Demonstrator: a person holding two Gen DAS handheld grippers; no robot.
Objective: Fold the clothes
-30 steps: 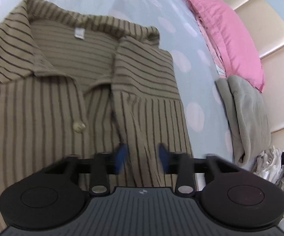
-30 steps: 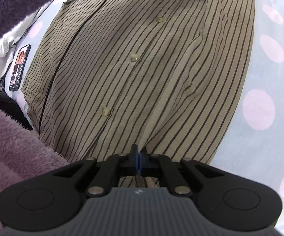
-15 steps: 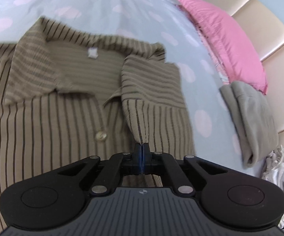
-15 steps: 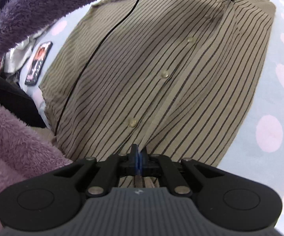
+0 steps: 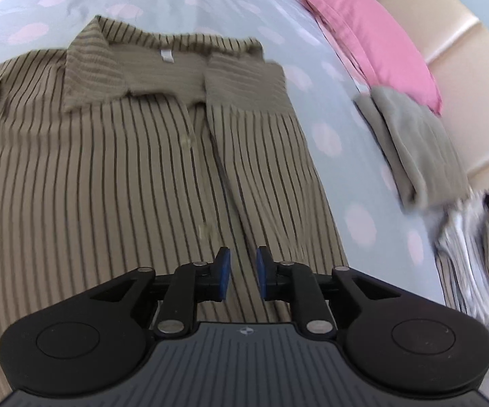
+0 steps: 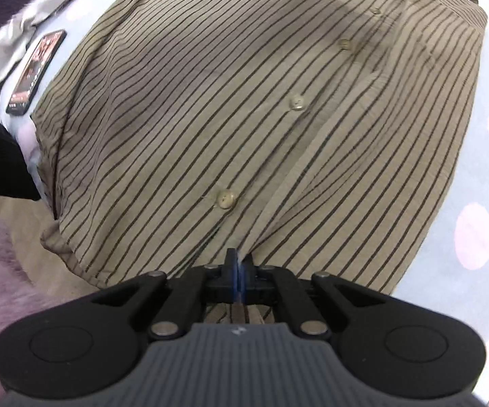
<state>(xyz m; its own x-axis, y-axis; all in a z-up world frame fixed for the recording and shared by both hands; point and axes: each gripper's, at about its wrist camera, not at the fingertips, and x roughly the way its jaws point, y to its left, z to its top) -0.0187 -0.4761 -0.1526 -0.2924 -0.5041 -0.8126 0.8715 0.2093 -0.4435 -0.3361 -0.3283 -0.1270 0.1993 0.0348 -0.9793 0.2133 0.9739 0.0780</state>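
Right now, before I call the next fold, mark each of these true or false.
1. The striped shirt lies on a dotted bedsheet. True.
2. The left gripper is clamped on the shirt. False: its jaws have just been opening, nothing pinched.
3. The right gripper is shut on the shirt's hem. True.
4. A phone rests on top of the shirt. False: it lies beside it.
5. A pink pillow sits behind a folded grey garment. True.

Bare sheet (image 5: 353,156) lies free at three o'clock of the shirt (image 5: 115,176); folded clothes (image 5: 414,142) and pillow (image 5: 363,34) block beyond.
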